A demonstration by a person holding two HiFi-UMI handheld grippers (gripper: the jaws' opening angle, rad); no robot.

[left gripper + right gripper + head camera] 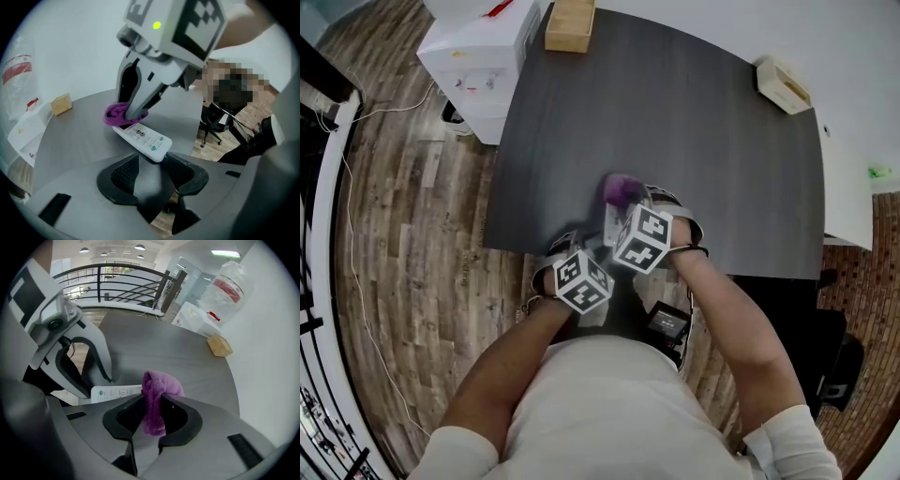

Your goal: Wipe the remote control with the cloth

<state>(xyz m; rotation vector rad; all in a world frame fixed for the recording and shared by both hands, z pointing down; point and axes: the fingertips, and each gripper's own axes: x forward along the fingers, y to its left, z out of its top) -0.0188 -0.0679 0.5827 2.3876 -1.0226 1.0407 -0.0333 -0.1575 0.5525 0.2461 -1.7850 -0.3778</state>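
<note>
- My left gripper [154, 161] is pinching the near end of the white rectangular remote control [143, 139], one jaw pressed against each long edge.
- The remote points away from those jaws, button side up. In the left gripper view it sits over the near part of the dark grey tabletop [675, 122].
- My right gripper [152, 404] is clamped on the bunched purple cloth [157, 399]. The fabric stands up above the jaws in a rounded wad and hangs down between them.
- From the left gripper view, the cloth [117, 114] is at the far end of the remote and appears to touch it, with the right gripper's tips coming down onto it from above.
- In the right gripper view the remote [115, 393] shows just left of the cloth, right beside the jaws.
- From the head view the two marker cubes are side by side at the table's near edge, with the cloth [623, 190] a purple blur just beyond them.
- A small tan wooden box [570, 23] sits at the far edge of the table, well apart from the work.
</note>
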